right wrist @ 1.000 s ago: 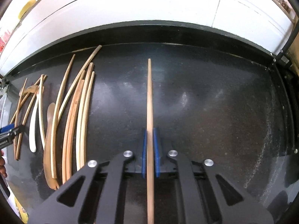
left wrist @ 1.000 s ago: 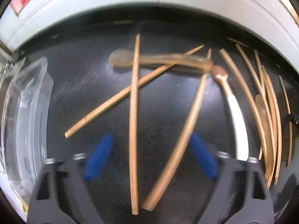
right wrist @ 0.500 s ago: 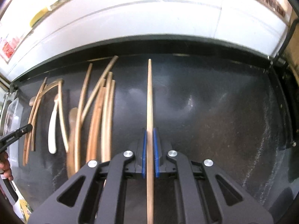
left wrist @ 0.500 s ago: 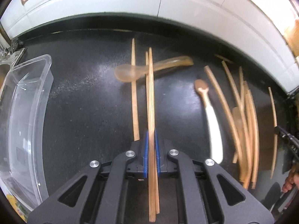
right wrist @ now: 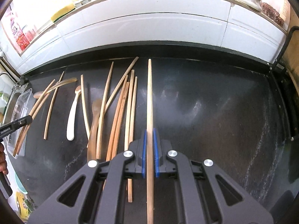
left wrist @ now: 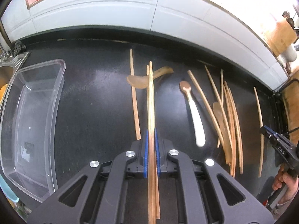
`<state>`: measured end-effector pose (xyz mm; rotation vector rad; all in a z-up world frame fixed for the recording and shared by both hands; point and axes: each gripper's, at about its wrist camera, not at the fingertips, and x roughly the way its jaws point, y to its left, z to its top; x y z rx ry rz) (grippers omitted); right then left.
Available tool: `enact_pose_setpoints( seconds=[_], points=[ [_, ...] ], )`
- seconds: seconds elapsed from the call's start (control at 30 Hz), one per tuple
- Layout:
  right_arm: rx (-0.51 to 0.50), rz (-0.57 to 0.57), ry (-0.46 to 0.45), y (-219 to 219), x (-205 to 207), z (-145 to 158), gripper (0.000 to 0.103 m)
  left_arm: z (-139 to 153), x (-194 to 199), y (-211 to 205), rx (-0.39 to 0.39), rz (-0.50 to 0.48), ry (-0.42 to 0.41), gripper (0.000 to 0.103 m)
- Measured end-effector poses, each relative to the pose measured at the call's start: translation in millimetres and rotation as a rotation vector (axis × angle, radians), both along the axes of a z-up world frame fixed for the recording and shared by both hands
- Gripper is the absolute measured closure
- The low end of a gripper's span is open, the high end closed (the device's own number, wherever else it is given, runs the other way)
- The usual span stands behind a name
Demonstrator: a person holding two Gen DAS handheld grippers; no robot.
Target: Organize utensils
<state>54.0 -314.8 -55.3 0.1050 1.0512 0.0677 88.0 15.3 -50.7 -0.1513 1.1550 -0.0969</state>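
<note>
Since a second ago: left gripper (left wrist: 151,130) gone from jaws spread wide over crossed sticks to clamped on a pair of wooden chopsticks (left wrist: 150,100), now lifted and lined up along the fingers. Right gripper (right wrist: 148,130) unchanged, closed tight on a single chopstick (right wrist: 150,97); pile of loose utensils shifted rightward in its frame.

Left wrist view only: clear plastic container (left wrist: 58,100) at far left on the dark countertop (left wrist: 97,97), interior visible, apparently bare. Translucent amber spoon (left wrist: 138,80) lying behind the held pair, partly crossed by it. One lone chopstick (left wrist: 135,100) flat on the counter just left of the held pair. White-handled spoon (left wrist: 196,115) to the right, then the loose heap of chopsticks (left wrist: 230,123) with a wooden spoon (left wrist: 218,112) among them. Right gripper seen at the far right edge, a hand (left wrist: 286,183) beneath it.

Right wrist view only: broad bare stretch of countertop (right wrist: 214,112) to the right of the held stick. Same heap (right wrist: 119,112) now at left, white-handled spoon (right wrist: 72,119) beyond it, container (right wrist: 20,112) squeezed to a sliver at the left edge. Left gripper's black finger tip (right wrist: 16,125) poking in at left with its two sticks slanting across the container's rim.

Hard to make out: count of sticks in the heap, overlapping and blurred. Lower ends of all held sticks cut off by the bottom edge. Amber spoon only a smear at far left in the right wrist view. Items on the shelf above the white tiled wall (right wrist: 149,29) overexposed.
</note>
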Motion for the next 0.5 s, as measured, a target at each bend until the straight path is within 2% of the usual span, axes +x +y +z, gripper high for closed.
enact_pose_setpoints(
  seconds=[0.2, 0.33, 0.5],
  points=[
    [-0.005, -0.010, 0.013, -5.0, -9.1, -6.0, 0.095, -26.7, -3.3, -8.3, 0.061, -0.067, 0.065, 0.097],
    [-0.005, -0.019, 0.025, -9.6, -16.1, -10.6, 0.095, -33.8, -5.5, -0.8, 0.026, -0.040, 0.075, 0.097],
    [-0.007, -0.034, 0.036, -16.8, -20.8, -14.7, 0.095, -32.8, -2.8, 0.0, 0.039, -0.044, 0.069, 0.097]
  ],
)
